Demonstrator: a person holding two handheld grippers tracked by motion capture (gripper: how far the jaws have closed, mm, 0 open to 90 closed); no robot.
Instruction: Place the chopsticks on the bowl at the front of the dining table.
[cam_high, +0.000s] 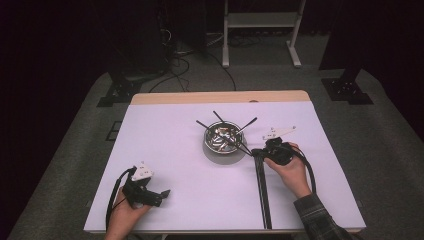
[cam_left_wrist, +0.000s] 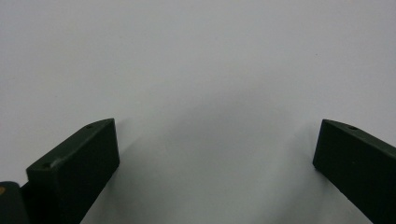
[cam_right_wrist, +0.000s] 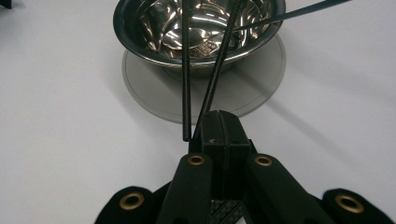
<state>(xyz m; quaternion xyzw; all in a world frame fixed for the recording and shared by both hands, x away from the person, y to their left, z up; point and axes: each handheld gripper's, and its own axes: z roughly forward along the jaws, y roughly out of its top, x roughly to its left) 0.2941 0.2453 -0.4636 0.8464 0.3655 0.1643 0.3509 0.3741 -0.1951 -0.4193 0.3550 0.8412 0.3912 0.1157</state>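
Pressed together around the near end of a thin black rod, the right hand-held gripper is seen low in the centre of the right gripper view, its jaws shut with no gap between them. In the high view this right hand-held gripper is placed right of centre, held by the person's right hand, whose plaid sleeve enters from the lower right corner.

The pinched rod is leaned up over the rim of a shiny metal bowl at the top of the right gripper view. A second black rod is laid just beside the first, its near end resting on the bench close to the jaws, and a third is angled out toward the upper right. The bowl is set on a round grey mat. In the high view the bowl is found at the middle of the white bench.

At the lower left of the high view the left hand-held gripper is held by the left hand near the front edge. In the left gripper view its jaws are spread wide over bare white bench surface, with nothing between them.

A long black strip is laid on the bench from the right hand-held gripper down to the front edge.
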